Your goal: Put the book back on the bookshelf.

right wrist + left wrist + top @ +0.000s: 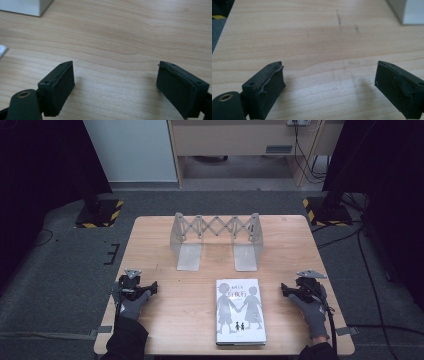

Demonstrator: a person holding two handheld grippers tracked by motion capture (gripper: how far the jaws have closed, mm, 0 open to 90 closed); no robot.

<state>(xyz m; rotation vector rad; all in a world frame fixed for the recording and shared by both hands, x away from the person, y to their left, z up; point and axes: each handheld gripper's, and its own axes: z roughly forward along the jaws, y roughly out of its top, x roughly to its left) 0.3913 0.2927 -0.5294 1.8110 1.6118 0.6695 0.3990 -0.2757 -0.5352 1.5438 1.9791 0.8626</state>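
Got both claws, left [151,287] and right [284,288], spread and empty on the counter [165,312], flanking the book [240,311] lying flat between them, nearer the right one, probably so either can go grab it.

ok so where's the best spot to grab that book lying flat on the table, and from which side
Probably the book is best taken by its right long edge, coming in low from the right with the right gripper, whose jaws are open and nearest. It lies flat, cover up, so there is nothing to pinch from above. Its near edge sits close to the table front, so sliding it to overhang could also help.
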